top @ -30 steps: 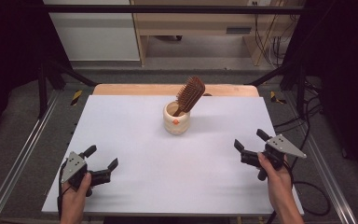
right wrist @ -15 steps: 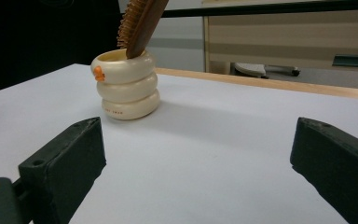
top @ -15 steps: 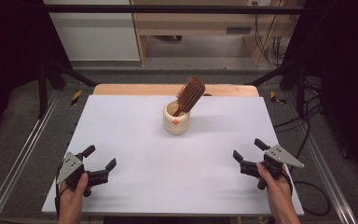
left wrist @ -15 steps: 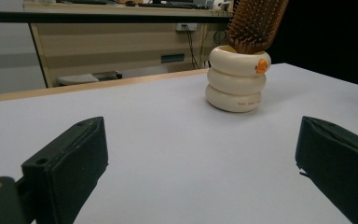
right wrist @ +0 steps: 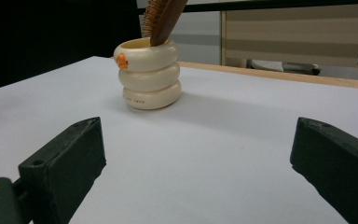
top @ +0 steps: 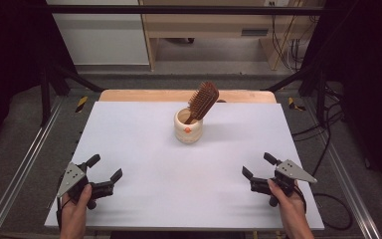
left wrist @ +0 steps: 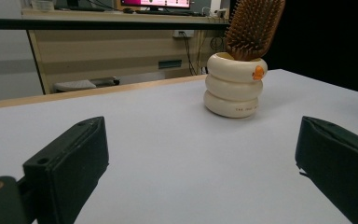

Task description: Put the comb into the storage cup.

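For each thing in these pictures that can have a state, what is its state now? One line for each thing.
Hairbrush: stands in the cup, handle down, bristle head up, leaning to one side.
Cup: upright on the table, holds the hairbrush, no gripper touches it.
Left gripper: open, empty, low over the near left corner of the table.
Right gripper: open, empty, low over the near right part of the table.
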Available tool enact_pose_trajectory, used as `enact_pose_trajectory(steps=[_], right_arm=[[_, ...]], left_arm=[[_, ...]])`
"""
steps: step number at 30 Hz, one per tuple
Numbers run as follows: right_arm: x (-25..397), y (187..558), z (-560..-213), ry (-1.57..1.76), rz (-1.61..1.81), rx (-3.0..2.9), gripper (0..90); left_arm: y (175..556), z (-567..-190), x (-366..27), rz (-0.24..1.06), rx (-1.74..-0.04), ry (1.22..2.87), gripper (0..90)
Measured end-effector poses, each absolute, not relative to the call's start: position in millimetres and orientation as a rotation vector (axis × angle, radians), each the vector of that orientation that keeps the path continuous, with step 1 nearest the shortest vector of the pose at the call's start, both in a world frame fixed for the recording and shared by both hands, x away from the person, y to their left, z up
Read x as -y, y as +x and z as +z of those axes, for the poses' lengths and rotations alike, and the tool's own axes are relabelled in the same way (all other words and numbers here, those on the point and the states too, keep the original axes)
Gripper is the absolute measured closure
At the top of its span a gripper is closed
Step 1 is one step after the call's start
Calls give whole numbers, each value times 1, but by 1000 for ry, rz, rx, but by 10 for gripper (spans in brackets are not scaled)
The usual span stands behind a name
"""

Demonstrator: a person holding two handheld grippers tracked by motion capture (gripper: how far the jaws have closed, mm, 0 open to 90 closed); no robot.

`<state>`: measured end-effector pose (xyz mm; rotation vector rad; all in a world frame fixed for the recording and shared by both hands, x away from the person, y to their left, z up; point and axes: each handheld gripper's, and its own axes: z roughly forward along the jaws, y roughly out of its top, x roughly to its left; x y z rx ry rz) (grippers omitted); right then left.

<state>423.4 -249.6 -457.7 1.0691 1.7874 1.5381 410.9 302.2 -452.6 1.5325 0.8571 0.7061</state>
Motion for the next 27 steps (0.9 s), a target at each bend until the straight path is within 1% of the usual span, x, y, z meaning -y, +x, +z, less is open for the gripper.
enact_pose_trajectory(steps=[27], right_arm=[[232, 423, -468, 1028, 1566, -1846, 34]], left_arm=[[410, -452, -296, 683, -811, 1546, 23]])
